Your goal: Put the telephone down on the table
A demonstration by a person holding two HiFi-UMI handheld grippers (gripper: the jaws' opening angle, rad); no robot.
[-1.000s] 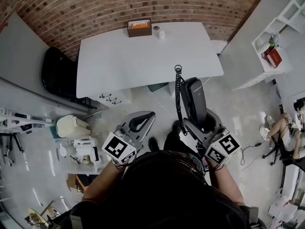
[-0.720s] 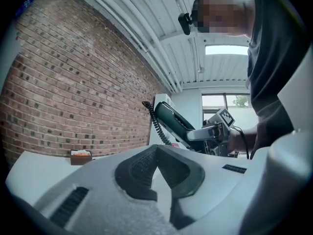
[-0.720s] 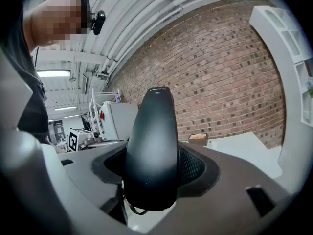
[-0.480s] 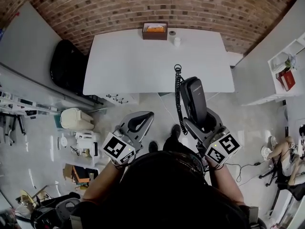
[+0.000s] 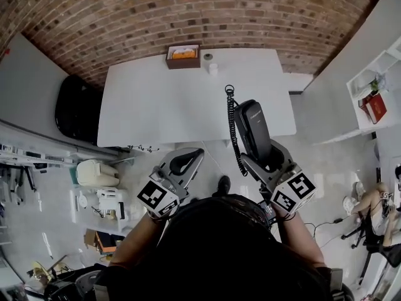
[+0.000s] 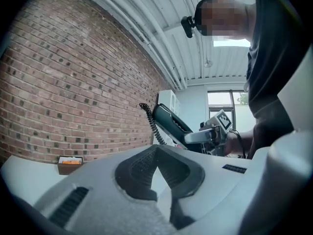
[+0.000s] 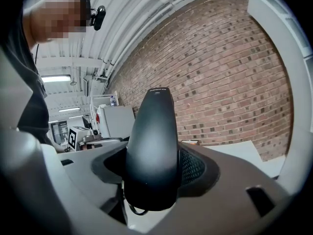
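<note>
The right gripper (image 5: 268,162) is holding the black telephone (image 5: 252,130) by its lower end. In the right gripper view the two jaws are pressing on both sides of the handset (image 7: 151,146), so they are standing narrow, closed around it. The telephone is pointing away from the person, toward 12 o'clock, and is tilted upward in the air; it is not lying on the table (image 5: 163,99). In the head view its upper end is overlapping the near edge of the table. The black coiled cord (image 5: 232,127) is hanging along the handset's 9 o'clock side, just beside it.

The left gripper (image 5: 188,158) is hovering at about 9 o'clock from the right one, near it but apart, and it is pointing toward 1 o'clock. In the left gripper view its jaws are meeting at the tips (image 6: 155,153) and are carrying nothing. That view is also showing the telephone (image 6: 168,121) and the cord (image 6: 150,124) at about 1 o'clock.

On the table, a brown box (image 5: 183,56) with something orange inside is sitting at the far edge, at 12 o'clock. A white cylinder (image 5: 213,69) is standing just beside it at 3 o'clock. A brick wall (image 5: 188,11) is running behind the table.
</note>
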